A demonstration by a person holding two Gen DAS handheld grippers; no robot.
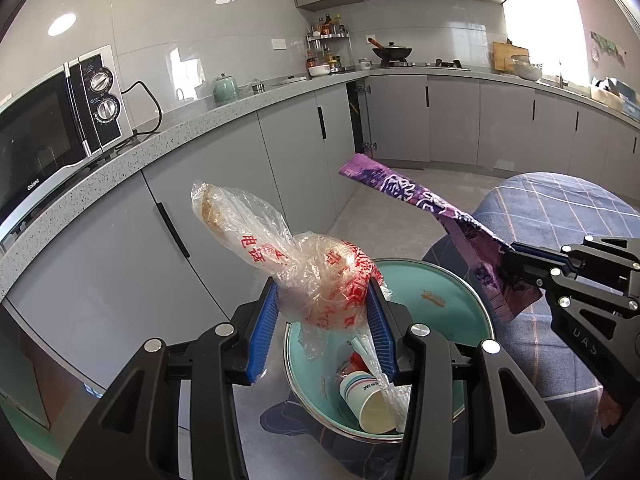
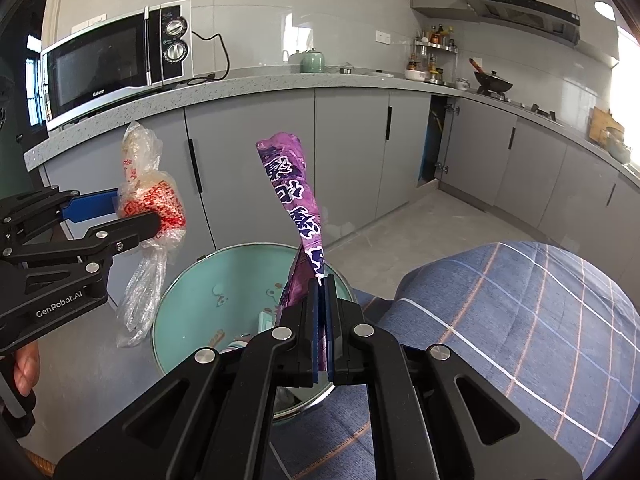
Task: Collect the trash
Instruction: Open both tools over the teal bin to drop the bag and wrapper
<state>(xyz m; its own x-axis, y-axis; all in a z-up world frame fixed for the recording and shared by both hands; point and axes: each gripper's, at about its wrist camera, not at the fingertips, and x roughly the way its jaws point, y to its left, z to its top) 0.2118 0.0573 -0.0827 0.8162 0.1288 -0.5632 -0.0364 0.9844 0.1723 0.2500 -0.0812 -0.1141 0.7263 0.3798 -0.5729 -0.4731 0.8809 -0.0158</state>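
Below my tongs, the round teal bin is half hidden, its contents hard to read beyond a paper cup. Left gripper clamps a crumpled clear red-printed plastic bag; right gripper, pressed together, pinches a purple foil wrapper.

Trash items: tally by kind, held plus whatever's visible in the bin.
Clear plastic bag with red print, held in left gripper: 1
Purple wrapper, held in right gripper: 1
Paper cup in teal bin: 1
Other scraps in the bin: cannot tell
Total: 3
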